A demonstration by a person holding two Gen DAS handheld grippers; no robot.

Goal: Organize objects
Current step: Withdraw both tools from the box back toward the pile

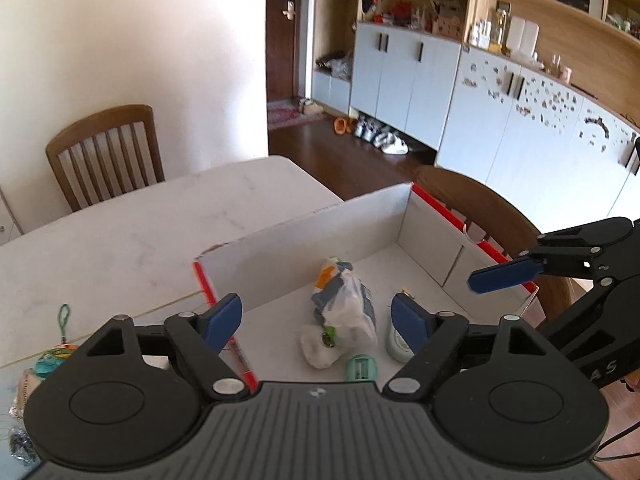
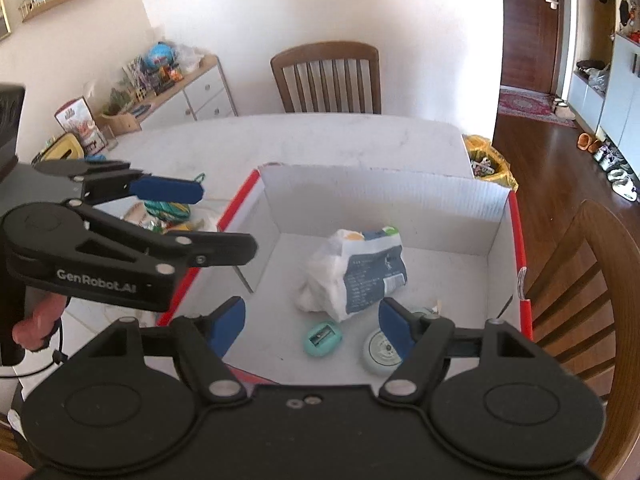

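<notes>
A white cardboard box with red edges (image 1: 304, 248) (image 2: 380, 196) stands on the white table. Inside lie a plastic bag with a blue-white label (image 1: 346, 300) (image 2: 360, 276), a teal sharpener (image 1: 361, 367) (image 2: 322, 338) and a small round tin (image 1: 396, 342) (image 2: 382, 352). My left gripper (image 1: 316, 320) is open and empty above the box's near end; it shows in the right wrist view (image 2: 216, 220) over the box's left wall. My right gripper (image 2: 312, 326) is open and empty above the box's near end; one blue finger (image 1: 504, 276) shows at the box's right side.
Loose items lie on the table left of the box: a green cord (image 1: 63, 320), a teal object (image 1: 50, 362), a green rope bundle (image 2: 168, 210). Wooden chairs stand behind (image 2: 326, 76) and right of the table (image 2: 584, 280). A yellow bag (image 2: 488, 160) sits past the table's far corner.
</notes>
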